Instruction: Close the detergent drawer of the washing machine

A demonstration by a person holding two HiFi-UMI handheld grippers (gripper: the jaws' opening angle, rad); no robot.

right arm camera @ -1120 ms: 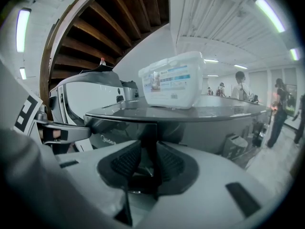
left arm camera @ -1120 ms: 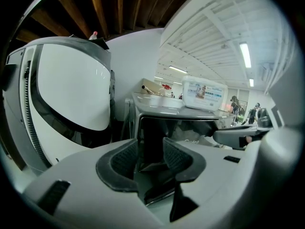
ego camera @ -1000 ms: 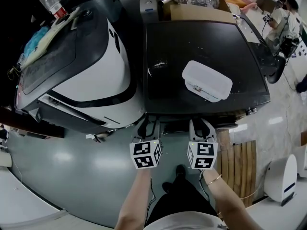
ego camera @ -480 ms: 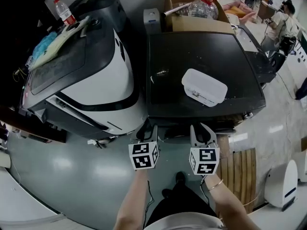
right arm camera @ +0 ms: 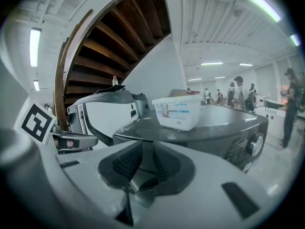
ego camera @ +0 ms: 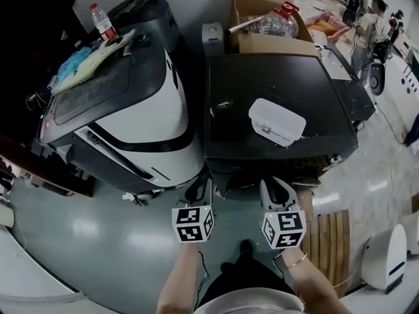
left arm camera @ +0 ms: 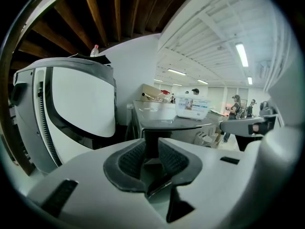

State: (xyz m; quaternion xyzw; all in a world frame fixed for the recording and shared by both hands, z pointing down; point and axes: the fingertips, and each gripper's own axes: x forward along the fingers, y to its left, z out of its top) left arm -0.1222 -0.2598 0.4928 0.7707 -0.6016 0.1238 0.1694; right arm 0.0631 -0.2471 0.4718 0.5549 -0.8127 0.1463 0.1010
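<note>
The left gripper (ego camera: 198,188) is held out near the front of the dark washing machine (ego camera: 262,90). Its jaws have just been closing. Now there is only a small gap between them, and nothing is in that gap. The right gripper (ego camera: 278,188) is just beside it on its right side, and the two do not touch. Its jaws are a little apart too, and they hold nothing.

Both grippers point at the front of the washing machine. Ahead of the left gripper and off to its right is the detergent drawer (left arm camera: 206,138). It looks like a pale part with little walls that sticks out from the front of the machine. It is small in the pictures, so I cannot be sure how far out it is. No gripper touches it.

A white tub (ego camera: 276,121) sits on top of the washing machine, ahead of the right gripper and higher up. To the left of the left gripper stands a white and grey machine (ego camera: 141,110). Far ahead, behind the washing machine, is a cardboard box (ego camera: 262,41). On the floor to the right of the right gripper lie wooden slats (ego camera: 327,231).
</note>
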